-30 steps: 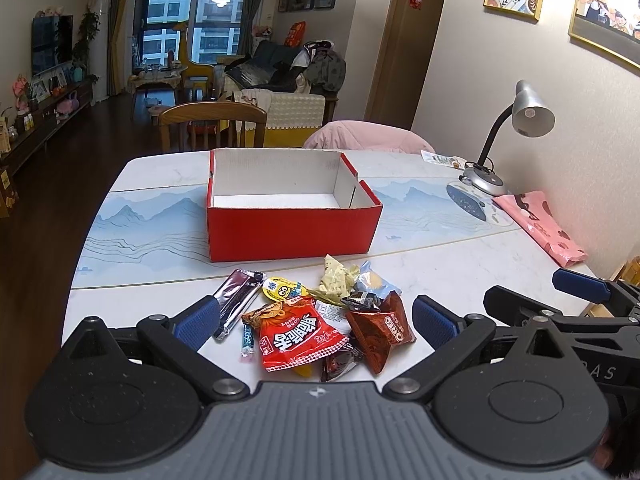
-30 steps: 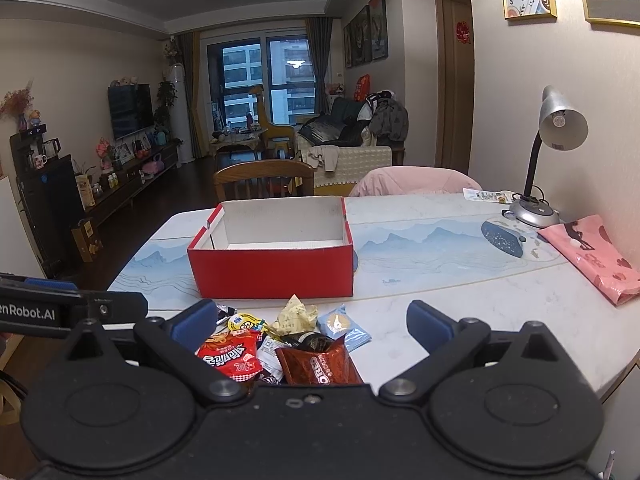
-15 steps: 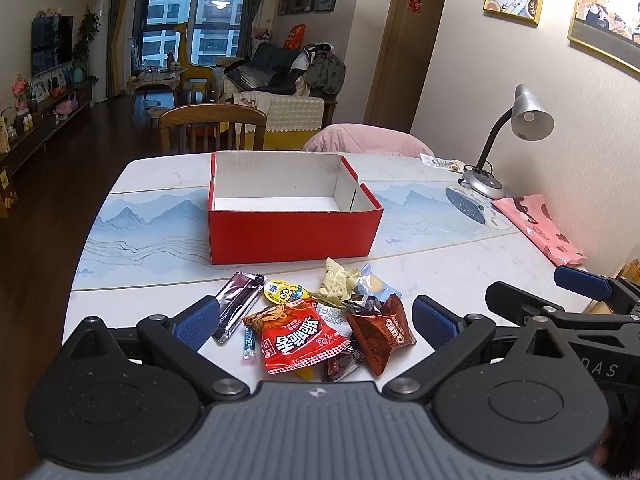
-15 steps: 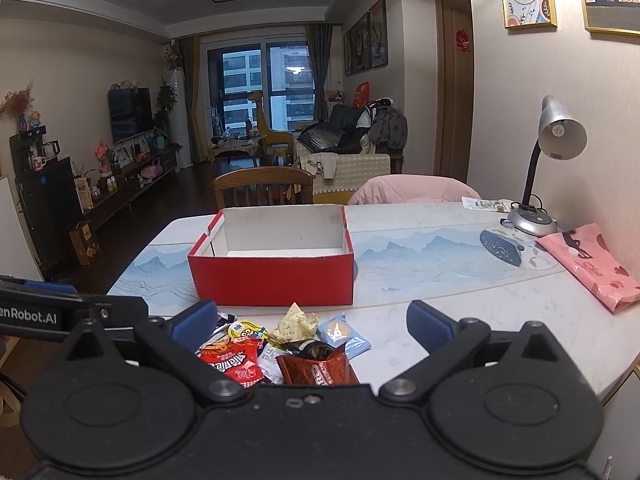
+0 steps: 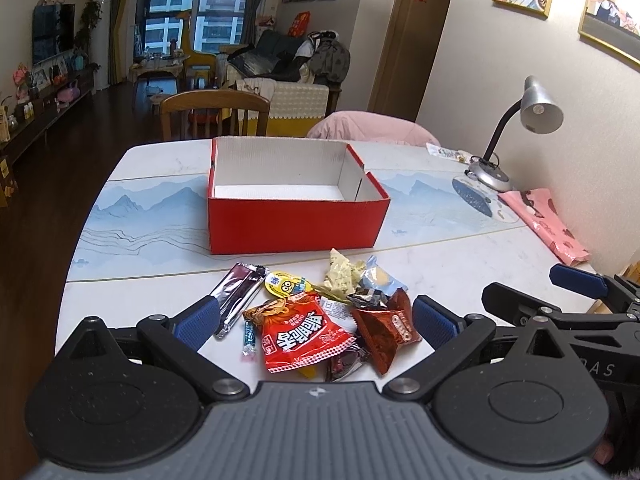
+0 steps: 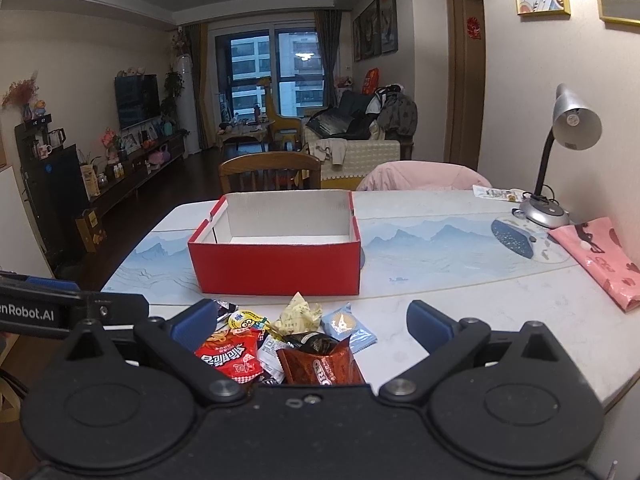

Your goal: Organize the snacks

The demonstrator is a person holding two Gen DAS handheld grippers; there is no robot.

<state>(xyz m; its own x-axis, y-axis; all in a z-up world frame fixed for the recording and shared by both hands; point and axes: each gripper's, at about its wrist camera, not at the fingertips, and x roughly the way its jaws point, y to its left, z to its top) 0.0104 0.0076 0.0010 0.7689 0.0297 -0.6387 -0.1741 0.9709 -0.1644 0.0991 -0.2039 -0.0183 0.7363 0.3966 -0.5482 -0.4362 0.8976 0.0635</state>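
Note:
A pile of snack packets lies on the white table in front of an empty red box (image 5: 296, 220) (image 6: 276, 266). In the pile are a red packet (image 5: 300, 334) (image 6: 230, 358), a brown cookie packet (image 5: 386, 326) (image 6: 320, 366), a silver bar wrapper (image 5: 238, 294), a yellow round packet (image 5: 285, 284) (image 6: 245, 319), a cream packet (image 5: 340, 274) (image 6: 300, 314) and a light blue packet (image 5: 378, 278) (image 6: 346, 326). My left gripper (image 5: 314, 322) is open over the pile, nothing held. My right gripper (image 6: 314, 324) is open too, a little above the snacks.
A desk lamp (image 6: 560, 152) stands at the back right beside the wall. A pink bag (image 6: 600, 260) lies on the table's right side. Two chairs (image 6: 270, 172) stand behind the table. The right gripper's body shows at the lower right of the left wrist view (image 5: 576, 300).
The right wrist view has risen and tilted slightly, so the snacks sit lower in it. The left gripper has barely moved. Both grippers stay open.

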